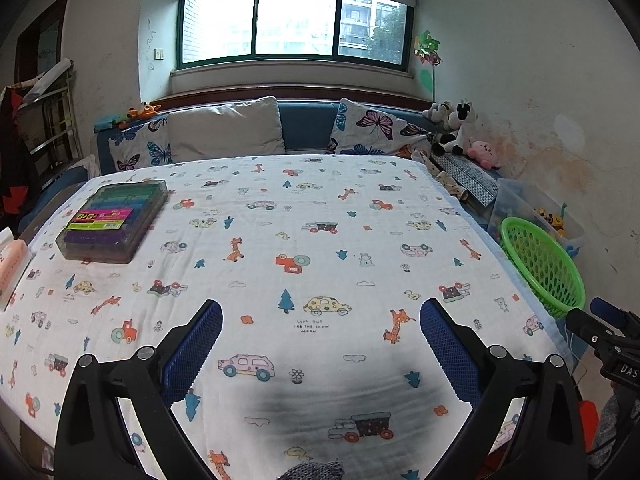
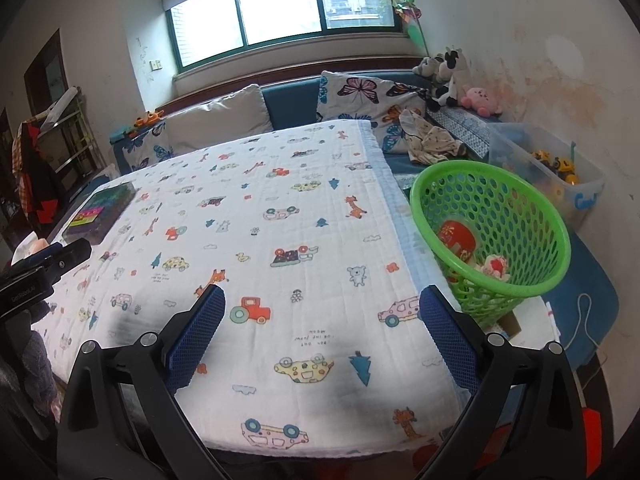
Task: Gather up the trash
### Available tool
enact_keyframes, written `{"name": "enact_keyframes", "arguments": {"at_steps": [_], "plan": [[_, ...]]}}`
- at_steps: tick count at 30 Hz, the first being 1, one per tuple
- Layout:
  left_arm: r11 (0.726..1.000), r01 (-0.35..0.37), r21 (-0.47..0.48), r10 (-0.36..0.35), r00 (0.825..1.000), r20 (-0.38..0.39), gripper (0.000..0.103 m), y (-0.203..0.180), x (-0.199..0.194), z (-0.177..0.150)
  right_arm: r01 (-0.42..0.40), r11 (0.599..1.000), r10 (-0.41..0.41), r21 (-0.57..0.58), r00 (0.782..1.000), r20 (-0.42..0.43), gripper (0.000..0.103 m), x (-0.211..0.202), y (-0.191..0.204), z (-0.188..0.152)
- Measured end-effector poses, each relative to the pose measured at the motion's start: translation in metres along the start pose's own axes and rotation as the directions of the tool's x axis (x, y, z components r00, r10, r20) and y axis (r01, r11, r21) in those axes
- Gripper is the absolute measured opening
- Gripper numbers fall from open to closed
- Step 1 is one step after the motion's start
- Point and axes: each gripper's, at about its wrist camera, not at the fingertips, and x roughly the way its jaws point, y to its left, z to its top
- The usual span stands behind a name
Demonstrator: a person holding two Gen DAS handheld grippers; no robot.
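A green mesh basket [image 2: 516, 220] stands off the table's right edge; the same basket [image 1: 540, 264] shows at the right of the left wrist view. Inside it lie a red wrapper [image 2: 456, 236] and a crumpled white-and-red piece [image 2: 494, 266]. My left gripper [image 1: 320, 316] hangs open over the near middle of the patterned cloth [image 1: 320, 220], nothing between its blue pads. My right gripper [image 2: 322, 304] is open too, above the cloth [image 2: 280, 240] near its right edge, just left of the basket. The right gripper's tip [image 1: 600, 320] shows at the far right of the left wrist view.
A clear box of coloured items [image 1: 114, 220] sits at the table's far left. A pink-and-white pack [image 1: 12, 264] lies at the left edge. Behind the table is a blue sofa with pillows [image 1: 224, 128] and plush toys [image 1: 456, 124]. A clear toy bin [image 2: 560, 168] stands behind the basket.
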Motion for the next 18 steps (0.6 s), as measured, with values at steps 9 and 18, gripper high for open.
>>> {"name": "enact_keyframes", "arguments": {"at_steps": [9,18], "plan": [[1.000,-0.015,-0.004,0.015,1.000,-0.008,0.096,0.0024,-0.0007,-0.0048,-0.009,1.000,0.009,0.000,1.000,-0.004,0.097,0.0007,0.0021,-0.0012],[0.999,-0.034,-0.001,0.034,0.999,-0.014,0.096,0.0031,-0.0006,-0.0085,-0.013,1.000,0.013,-0.001,1.000,-0.011,0.097,0.0039,0.0032,-0.0016]]}}
